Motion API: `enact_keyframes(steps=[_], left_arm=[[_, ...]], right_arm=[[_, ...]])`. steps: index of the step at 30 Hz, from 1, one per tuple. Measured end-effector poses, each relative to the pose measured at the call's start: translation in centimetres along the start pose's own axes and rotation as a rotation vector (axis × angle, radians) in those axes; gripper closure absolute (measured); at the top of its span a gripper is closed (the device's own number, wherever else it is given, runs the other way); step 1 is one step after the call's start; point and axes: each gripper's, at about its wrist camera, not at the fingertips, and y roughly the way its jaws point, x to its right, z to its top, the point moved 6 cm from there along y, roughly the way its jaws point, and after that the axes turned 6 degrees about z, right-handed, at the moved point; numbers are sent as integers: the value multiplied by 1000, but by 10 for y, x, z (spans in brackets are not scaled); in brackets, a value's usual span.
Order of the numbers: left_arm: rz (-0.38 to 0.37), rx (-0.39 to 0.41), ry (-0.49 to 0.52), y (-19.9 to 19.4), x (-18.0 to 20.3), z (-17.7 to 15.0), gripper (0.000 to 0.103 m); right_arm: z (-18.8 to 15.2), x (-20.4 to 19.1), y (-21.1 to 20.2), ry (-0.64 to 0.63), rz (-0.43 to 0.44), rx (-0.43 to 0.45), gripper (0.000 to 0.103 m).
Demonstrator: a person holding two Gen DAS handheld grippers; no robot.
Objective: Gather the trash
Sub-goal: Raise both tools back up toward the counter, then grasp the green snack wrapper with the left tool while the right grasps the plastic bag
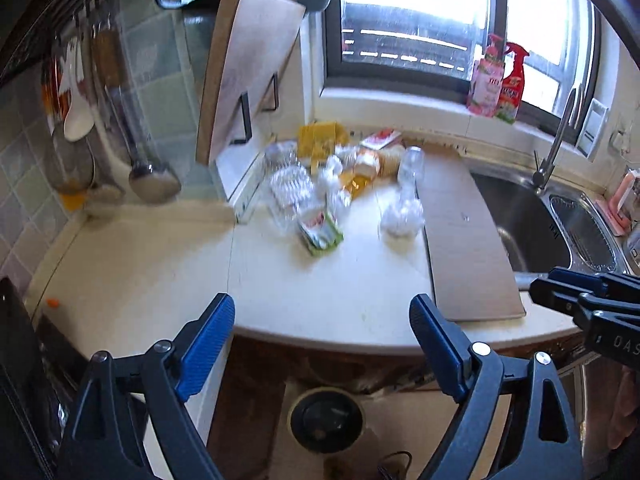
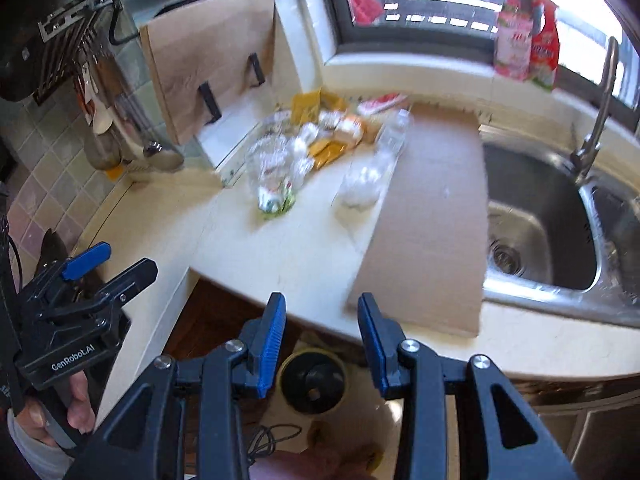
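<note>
Kitchen counter, cream top; all positions given relative to the cardboard sheet lying flat beside the sink.

- Trash pile: sitting on the counter just left of the sheet, toward the back corner. Contents: crumpled clear plastic containers, a green-and-white wrapper lying nearest the front edge, yellow packets at the back, a red-and-white packet, a bread-like item in wrapping.
- Clear plastic bottle: lying against the sheet's left edge, toward its far end.
- Crumpled white plastic wad: resting just left of the sheet, touching or nearly touching its edge.
- Left gripper: hovering in front of the counter's edge, left of the sheet's near end; jaws spread wide, grasping nothing.
- Right gripper: hovering at the sheet's near-left corner; jaws parted, holding nothing.
- Cutting board: leaning upright in a rack, well left of and behind the sheet.
- Two spray bottles: standing on the windowsill behind the sheet.
</note>
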Motion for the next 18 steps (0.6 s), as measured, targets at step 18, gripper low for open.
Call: enact_keyframes(steps=[18], left_arm=[[-44,-40,32,75,-5,30,13]], right_arm=[[15,16,12,103,-59,80,55]])
